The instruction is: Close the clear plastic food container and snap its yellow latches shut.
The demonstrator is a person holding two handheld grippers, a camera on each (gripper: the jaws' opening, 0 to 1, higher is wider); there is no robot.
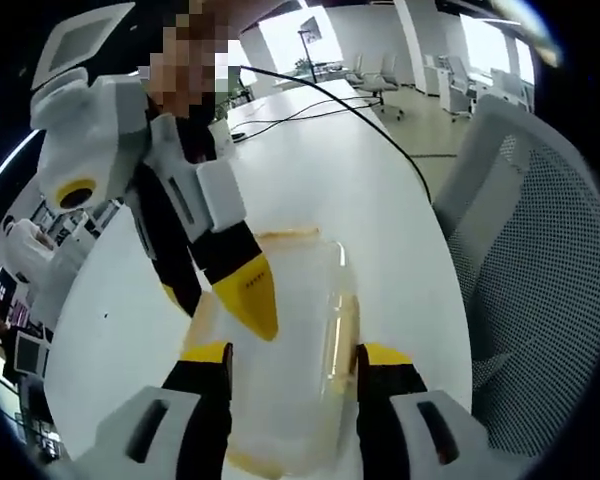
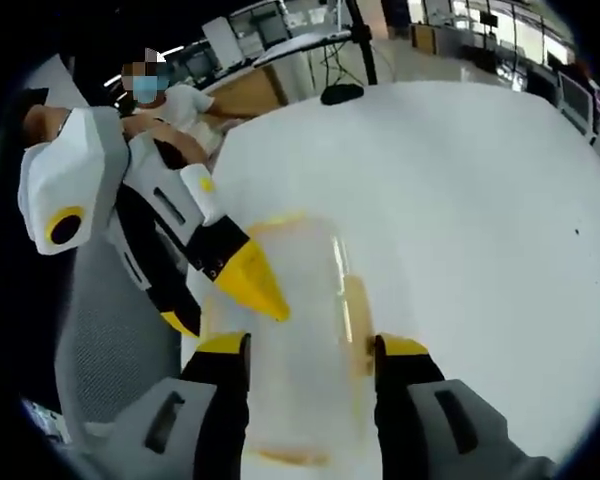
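On the white table (image 1: 360, 190), the left gripper (image 1: 292, 362) stands with jaws spread wide to either side of the clear plastic food container (image 1: 300, 340), gripping nothing; the right gripper (image 2: 310, 352) straddles the same container (image 2: 290, 330) from the opposite end, equally open and empty. Yellow latches (image 1: 342, 330) run along the container's sides (image 2: 358, 320). The container looks light, thin-walled and slick, likely to slide or flex under pressure; steadying the lid while pressing each latch inward seems the surest purchase.

I see both views looking steeply down, close over the clear container (image 1: 285, 350) (image 2: 290, 340), from opposite ends. They share it and the white table (image 1: 320, 170) (image 2: 460, 190) around it.
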